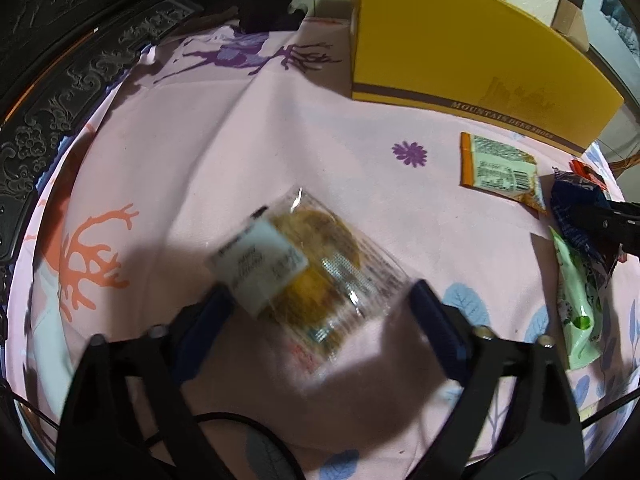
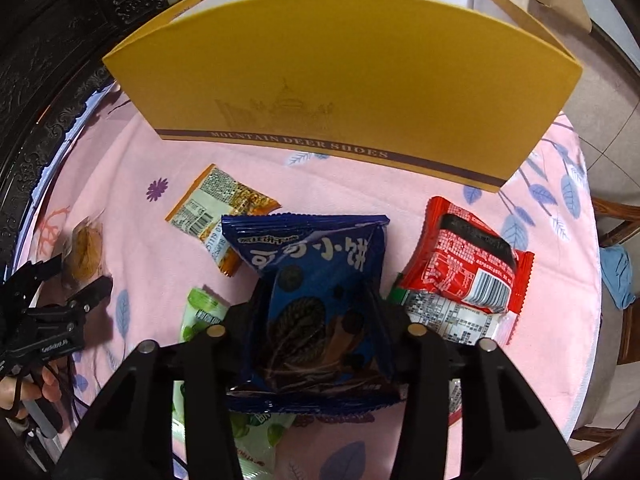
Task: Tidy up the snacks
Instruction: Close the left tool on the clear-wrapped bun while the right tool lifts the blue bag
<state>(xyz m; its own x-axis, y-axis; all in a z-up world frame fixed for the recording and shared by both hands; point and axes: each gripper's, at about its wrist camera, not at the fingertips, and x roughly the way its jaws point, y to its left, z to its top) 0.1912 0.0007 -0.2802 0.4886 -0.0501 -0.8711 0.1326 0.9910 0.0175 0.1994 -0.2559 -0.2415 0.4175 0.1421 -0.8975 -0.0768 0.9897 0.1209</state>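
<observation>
The right claw (image 2: 320,304) grips a blue cookie bag (image 2: 316,280) in front of the yellow shoe box (image 2: 340,80) on the pink-clothed desk (image 2: 360,188). Left of the box, the left claw (image 1: 320,304) stands wide around a clear pastry packet (image 1: 304,256), its pads (image 1: 436,320) apparently just off the wrapper. An orange packet (image 2: 220,216), a green packet (image 2: 200,312) and a red packet (image 2: 468,256) lie near the box's front.

Black left hand-held gripper (image 1: 320,312) with blue pads (image 1: 436,328), silver screws, black right hand-held gripper (image 2: 320,320)
</observation>
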